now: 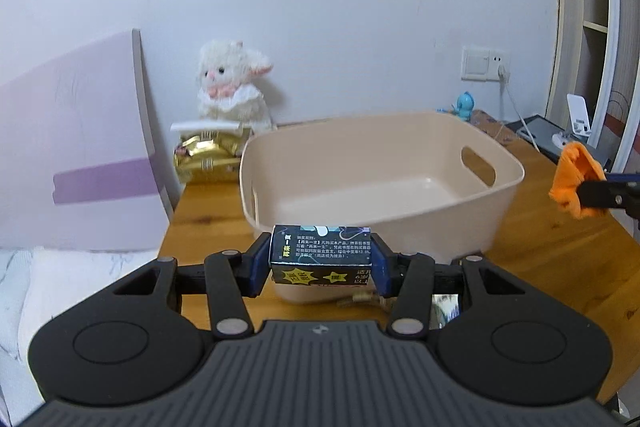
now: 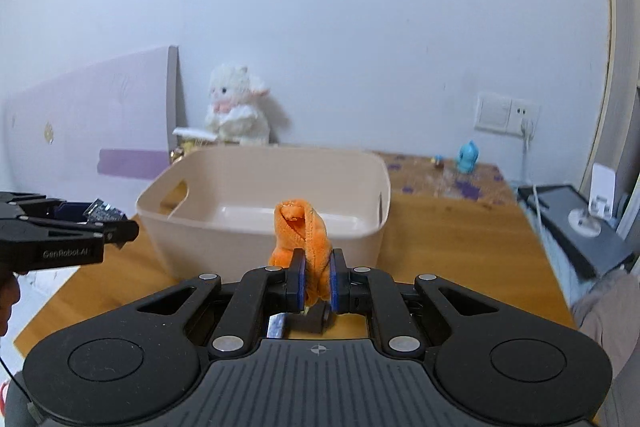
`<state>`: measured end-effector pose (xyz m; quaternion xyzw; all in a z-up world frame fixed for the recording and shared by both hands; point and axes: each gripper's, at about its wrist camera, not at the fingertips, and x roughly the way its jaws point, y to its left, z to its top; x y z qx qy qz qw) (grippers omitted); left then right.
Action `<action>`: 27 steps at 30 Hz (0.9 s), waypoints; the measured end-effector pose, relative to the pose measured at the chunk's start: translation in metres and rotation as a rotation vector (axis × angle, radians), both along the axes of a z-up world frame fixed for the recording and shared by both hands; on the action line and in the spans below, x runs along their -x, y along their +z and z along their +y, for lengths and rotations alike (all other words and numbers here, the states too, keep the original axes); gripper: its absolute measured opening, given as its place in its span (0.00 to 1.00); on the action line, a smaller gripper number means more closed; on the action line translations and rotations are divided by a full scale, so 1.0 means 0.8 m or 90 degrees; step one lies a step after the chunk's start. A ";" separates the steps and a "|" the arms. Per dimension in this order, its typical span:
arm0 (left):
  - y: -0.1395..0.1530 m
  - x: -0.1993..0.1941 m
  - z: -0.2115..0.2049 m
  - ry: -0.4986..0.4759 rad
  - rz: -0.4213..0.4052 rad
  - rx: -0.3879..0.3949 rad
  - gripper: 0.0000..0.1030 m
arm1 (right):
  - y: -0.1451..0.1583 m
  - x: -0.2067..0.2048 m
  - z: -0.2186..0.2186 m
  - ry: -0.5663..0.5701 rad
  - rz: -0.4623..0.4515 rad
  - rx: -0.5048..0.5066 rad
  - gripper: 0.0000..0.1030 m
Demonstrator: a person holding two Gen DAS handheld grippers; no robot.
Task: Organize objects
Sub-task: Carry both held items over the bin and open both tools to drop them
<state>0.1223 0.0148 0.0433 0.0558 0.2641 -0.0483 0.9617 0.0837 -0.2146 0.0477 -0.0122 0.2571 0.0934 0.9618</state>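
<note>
Dark printed cardboard forms the small box (image 1: 322, 254) that is gripped between the blue pads of the left gripper (image 1: 322, 259). The box is held with its long axis running crosswise from one finger to the other, each short end pressed against a pad, and its printed face is turned back toward the left wrist camera. It is carried just in front of the near wall of the beige plastic basket (image 1: 400, 215), level with the fingertips and clear of the wooden table (image 1: 560, 251).

An orange plush piece (image 2: 302, 231) is clamped by the right gripper (image 2: 317, 281), whose fingers are closed tightly on its lower part. The plush stands upright, its long axis vertical, with the folded top rising above the fingertips and a lobe bulging out beside the left finger. It is held ahead of the fingers, before the basket's near wall.

A white plush lamb (image 2: 236, 107) is seen beyond the basket against the wall.
</note>
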 end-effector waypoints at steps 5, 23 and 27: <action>0.006 -0.030 -0.008 0.002 -0.007 -0.003 0.51 | 0.009 -0.029 -0.001 0.000 -0.022 0.006 0.11; -0.063 -0.188 -0.051 0.017 0.114 -0.054 0.51 | -0.034 -0.180 0.001 -0.011 0.037 0.034 0.12; -0.079 -0.202 -0.057 0.007 0.131 -0.059 0.51 | -0.056 -0.202 0.004 0.000 0.090 0.037 0.14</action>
